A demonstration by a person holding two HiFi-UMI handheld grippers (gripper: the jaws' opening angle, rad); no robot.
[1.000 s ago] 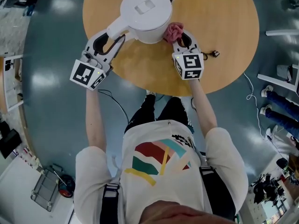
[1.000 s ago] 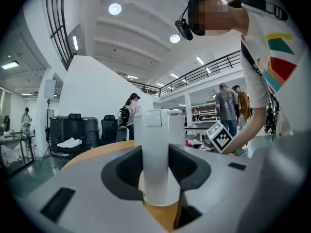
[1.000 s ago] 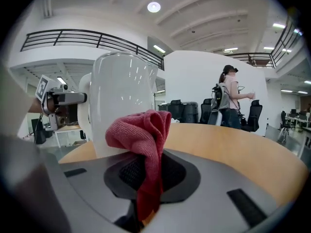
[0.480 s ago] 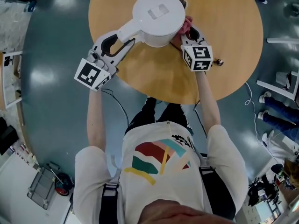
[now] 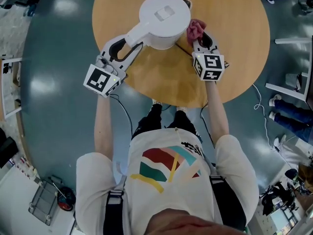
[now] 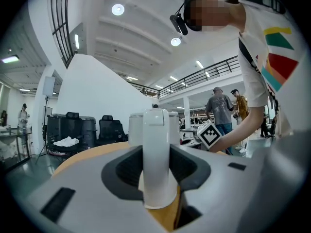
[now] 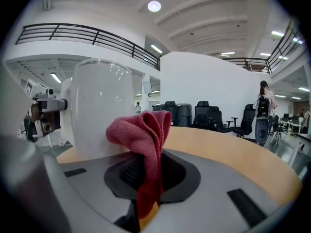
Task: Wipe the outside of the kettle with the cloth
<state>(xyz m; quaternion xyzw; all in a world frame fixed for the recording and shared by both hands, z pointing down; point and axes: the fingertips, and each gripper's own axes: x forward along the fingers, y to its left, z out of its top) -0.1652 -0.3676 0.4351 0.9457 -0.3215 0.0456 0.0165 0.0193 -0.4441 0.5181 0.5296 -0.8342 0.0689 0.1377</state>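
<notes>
Kettle (image 5: 164, 18) stands upright on the far part of the round table (image 5: 234, 48), with its handle (image 5: 131, 35) pointing toward the near left edge. Left gripper (image 5: 122, 47) has its 2 jaws clamped on that handle. Right gripper (image 5: 204, 39) has its 2 jaws closed on the red cloth (image 5: 196, 29), which is bunched against the kettle's right side wall.
</notes>
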